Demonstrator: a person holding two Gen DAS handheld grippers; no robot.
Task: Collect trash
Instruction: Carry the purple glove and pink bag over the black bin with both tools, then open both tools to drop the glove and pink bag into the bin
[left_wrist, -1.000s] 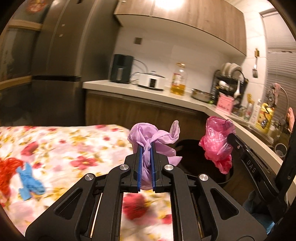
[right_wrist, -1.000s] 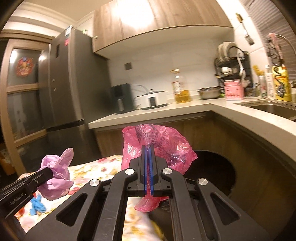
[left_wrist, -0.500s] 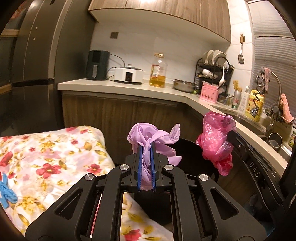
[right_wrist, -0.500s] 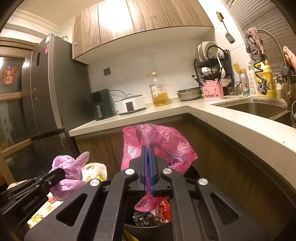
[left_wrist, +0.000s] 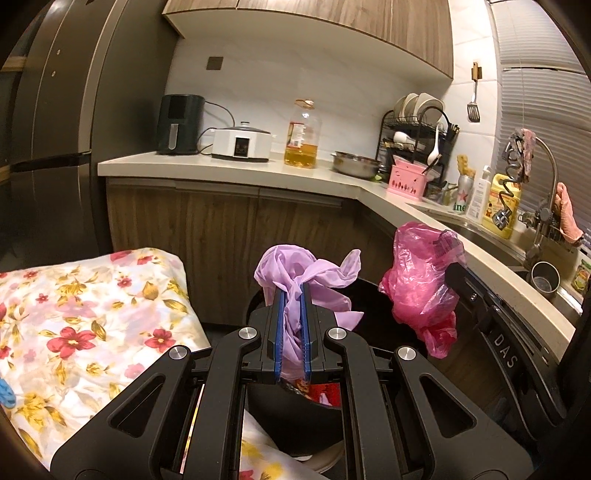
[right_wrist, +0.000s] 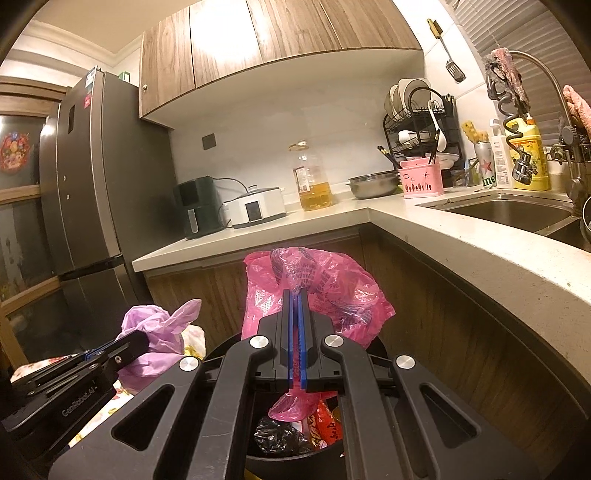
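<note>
Clamped in left gripper (left_wrist: 291, 295): crumpled lilac plastic bag (left_wrist: 295, 273). Pinched in right gripper (right_wrist: 294, 299): pink plastic bag (right_wrist: 314, 284). Both above black trash bin (right_wrist: 280, 456), near wooden cabinets (left_wrist: 221, 229).

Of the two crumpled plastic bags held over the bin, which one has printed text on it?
The pink plastic bag in the right gripper; dark print covers it. The lilac plastic bag in the left gripper is plain.

A dark steel fridge (left_wrist: 51, 122) stands at the left. A pale L-shaped countertop (left_wrist: 229, 166) runs along the far white wall, wood cabinets (right_wrist: 280, 40) above, warm light glowing beneath them. At the right, slatted blinds (left_wrist: 539, 96) hang behind the sink (right_wrist: 506, 214).
</note>
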